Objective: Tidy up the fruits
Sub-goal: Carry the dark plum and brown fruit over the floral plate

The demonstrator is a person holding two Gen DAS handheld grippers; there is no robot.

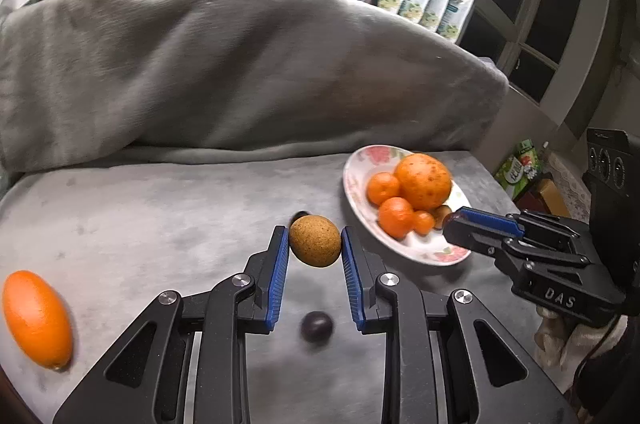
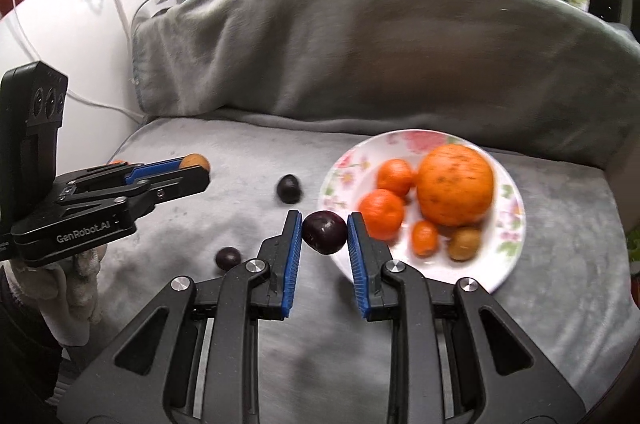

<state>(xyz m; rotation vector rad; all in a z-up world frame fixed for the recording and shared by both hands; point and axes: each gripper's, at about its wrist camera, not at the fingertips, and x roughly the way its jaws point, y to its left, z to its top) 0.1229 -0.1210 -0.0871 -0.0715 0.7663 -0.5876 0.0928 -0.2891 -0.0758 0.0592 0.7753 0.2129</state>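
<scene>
Blue fingers (image 1: 280, 256) of the left gripper (image 1: 315, 244) squeeze a round brown fruit (image 1: 315, 241) between them, off the grey blanket (image 1: 160, 216). Fingers (image 2: 294, 248) of the right gripper (image 2: 324, 233) pinch a dark plum (image 2: 324, 232) the same way, just left of the flowery plate (image 2: 508, 216).

On the plate sit one big orange (image 2: 455, 185), two small oranges (image 2: 395, 177) (image 2: 381, 214), a tiny orange fruit (image 2: 425, 237) and a little brown fruit (image 2: 464, 243). They all huddle close and touch each other.

Two more dark plums lie on the blanket. One (image 2: 289, 188) is farther away, left of the plate. The other (image 2: 228, 258) is nearer, left of the right gripper. In the left wrist view, a long orange fruit (image 1: 37, 318) lies alone at the near left, well apart from the plate.

A hand in a white glove (image 2: 76, 280) holds the left gripper. A big lump of grey blanket rises at the far side.
</scene>
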